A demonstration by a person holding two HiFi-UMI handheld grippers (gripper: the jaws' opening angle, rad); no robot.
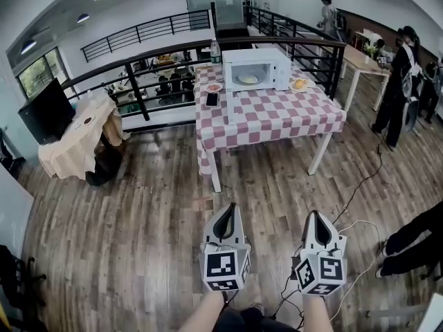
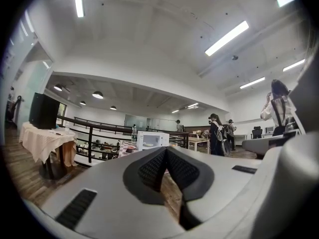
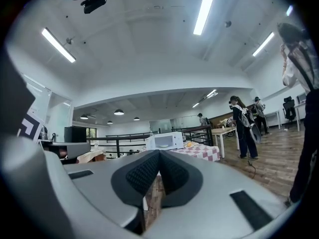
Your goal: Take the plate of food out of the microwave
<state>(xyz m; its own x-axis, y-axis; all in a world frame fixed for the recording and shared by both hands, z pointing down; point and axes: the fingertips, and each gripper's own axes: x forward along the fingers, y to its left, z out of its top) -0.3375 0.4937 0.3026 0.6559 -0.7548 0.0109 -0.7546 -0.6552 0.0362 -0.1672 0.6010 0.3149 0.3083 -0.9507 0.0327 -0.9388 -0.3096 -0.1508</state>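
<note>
**Not Begun: Well Short of the Microwave**

Standing well back from the microwave (image 1: 255, 70), with a stretch of wood floor (image 1: 138, 220) in between. Judged as not yet started: no part of the task looks done.

Holding the left gripper (image 1: 228, 210) and the right gripper (image 1: 313, 217) low and side by side, both aimed toward the microwave. Both pressed together at the jaws, pinching nothing, with only floor showing beyond the pads in each gripper view.

Can make out the plate of food (image 1: 248, 79) inside the microwave, pale and seen through its front. Looks shut at the door, though too small to be sure.

Set toward the back of a red-and-white checked table (image 1: 277, 120). In the head view, flanked by a small plate (image 1: 213, 87) just left of the microwave, a dark phone (image 1: 212, 99) in front of that plate, and a dish of yellow food (image 1: 299, 84) just right of the microwave.

Left to do, as judged:
- walk up to the microwave
- open its door
- spread one gripper's jaws and take the plate by its rim
- draw it out level
- set it on the bare cloth in front of the microwave
</note>
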